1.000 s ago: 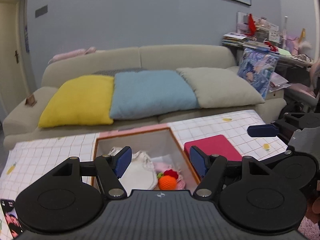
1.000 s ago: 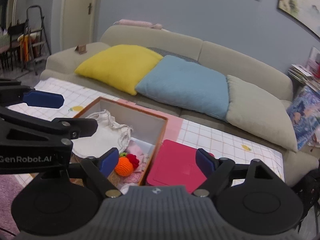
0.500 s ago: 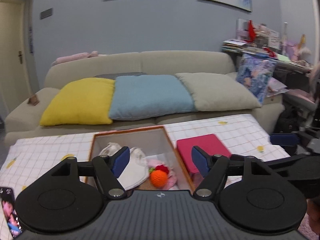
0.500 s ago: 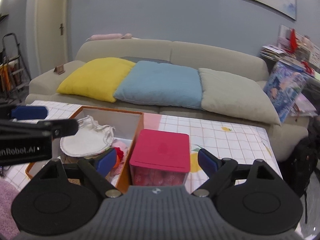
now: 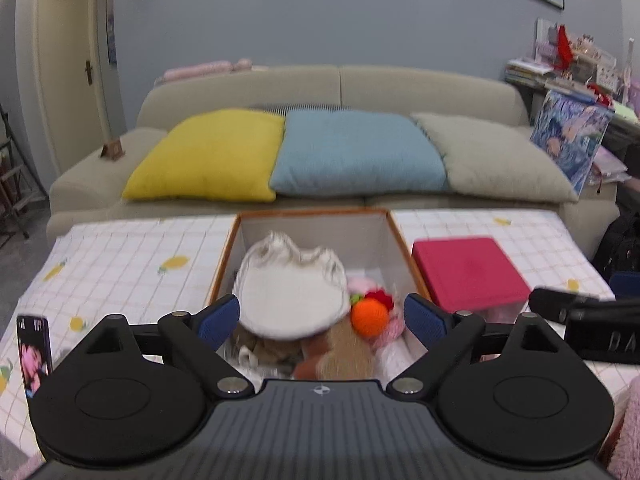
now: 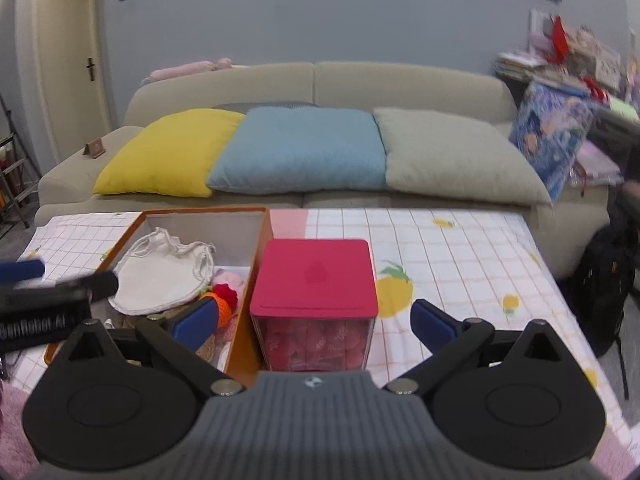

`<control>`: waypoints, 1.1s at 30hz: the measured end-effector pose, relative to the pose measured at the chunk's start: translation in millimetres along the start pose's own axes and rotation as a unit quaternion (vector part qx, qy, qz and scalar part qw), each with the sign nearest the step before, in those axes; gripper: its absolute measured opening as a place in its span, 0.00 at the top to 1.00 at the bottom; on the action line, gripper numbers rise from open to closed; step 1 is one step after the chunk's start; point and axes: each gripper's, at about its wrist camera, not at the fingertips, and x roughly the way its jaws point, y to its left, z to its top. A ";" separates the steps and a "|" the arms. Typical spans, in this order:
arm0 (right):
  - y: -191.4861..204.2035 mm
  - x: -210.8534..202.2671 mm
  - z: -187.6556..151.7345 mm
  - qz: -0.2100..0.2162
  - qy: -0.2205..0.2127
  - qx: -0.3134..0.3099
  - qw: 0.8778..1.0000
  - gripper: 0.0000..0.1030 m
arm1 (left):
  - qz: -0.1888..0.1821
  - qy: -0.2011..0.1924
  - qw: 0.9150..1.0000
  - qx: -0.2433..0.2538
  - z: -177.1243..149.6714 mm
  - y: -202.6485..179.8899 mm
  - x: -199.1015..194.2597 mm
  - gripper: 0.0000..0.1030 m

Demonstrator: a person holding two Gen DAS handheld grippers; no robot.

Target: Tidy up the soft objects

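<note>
An orange-walled open box (image 5: 404,248) (image 6: 262,240) on the checked tablecloth holds soft things: a white drawstring bag (image 5: 292,288) (image 6: 160,276), an orange crocheted ball (image 5: 370,316) beside a red knitted piece, pink fabric and a tan woven piece. My left gripper (image 5: 322,318) hovers over the box's near end, its jaws opening wide with nothing held. My right gripper (image 6: 314,322) is opening too, jaws standing either side of a clear box with a crimson lid (image 6: 316,276) (image 5: 470,270), not touching it.
A beige sofa (image 5: 340,84) behind the table carries yellow (image 5: 204,156), blue (image 5: 356,152) and grey (image 5: 492,160) cushions. A phone (image 5: 34,352) lies at the table's left front. Cluttered shelves stand far right, a black bag (image 6: 604,280) on the floor beside the table.
Both grippers' jaws have spread wider. The left view has dipped and closed in over the open box. The right view has levelled from a tilt and swung onto the crimson-lidded box.
</note>
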 end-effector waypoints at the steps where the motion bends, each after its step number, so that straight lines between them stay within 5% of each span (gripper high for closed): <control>1: -0.9 1.1 -0.4 -0.001 0.005 0.004 1.000 0.03 | -0.002 0.005 1.000 -0.001 -1.5 0.2 0.6 0.00; 33: 1.5 -0.2 -9.2 -0.003 0.018 0.001 1.000 0.03 | 0.013 0.011 1.000 0.000 -8.0 -0.4 -2.9 0.00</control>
